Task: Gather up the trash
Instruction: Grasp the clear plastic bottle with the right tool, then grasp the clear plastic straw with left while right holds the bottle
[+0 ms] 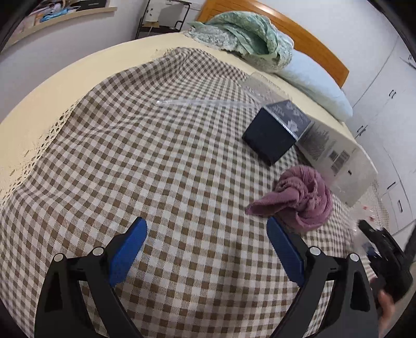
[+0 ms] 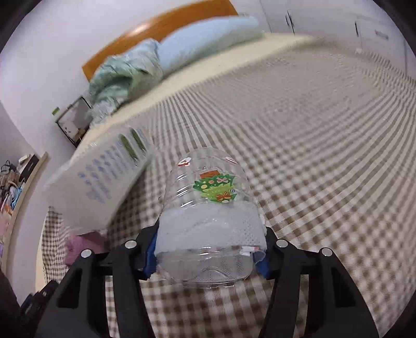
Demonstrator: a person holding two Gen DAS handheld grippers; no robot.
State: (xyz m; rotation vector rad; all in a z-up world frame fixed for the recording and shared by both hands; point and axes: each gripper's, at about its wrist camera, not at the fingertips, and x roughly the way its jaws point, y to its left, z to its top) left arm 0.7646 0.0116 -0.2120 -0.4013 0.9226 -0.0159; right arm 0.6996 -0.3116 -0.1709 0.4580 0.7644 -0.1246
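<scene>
My right gripper (image 2: 208,249) is shut on a clear plastic bottle (image 2: 208,208) with a white band and a green Christmas-tree sticker, held above the checked bedspread (image 2: 312,156). A white plastic package (image 2: 98,182) with blue print lies just left of the bottle. My left gripper (image 1: 206,234) is open and empty above the checked bedspread (image 1: 156,169). A crumpled purple cloth (image 1: 299,200) lies just right of its right finger. A dark blue box (image 1: 273,135), a clear plastic box (image 1: 335,153) and a clear plastic strip (image 1: 197,102) lie farther on. The right gripper (image 1: 384,254) shows at the right edge.
A green blanket (image 1: 247,39) and a pale blue pillow (image 1: 312,80) lie at the wooden headboard (image 1: 299,33). White cupboards (image 1: 384,104) stand to the right of the bed. A black stand (image 1: 161,20) and a cluttered shelf (image 1: 52,13) are behind on the left.
</scene>
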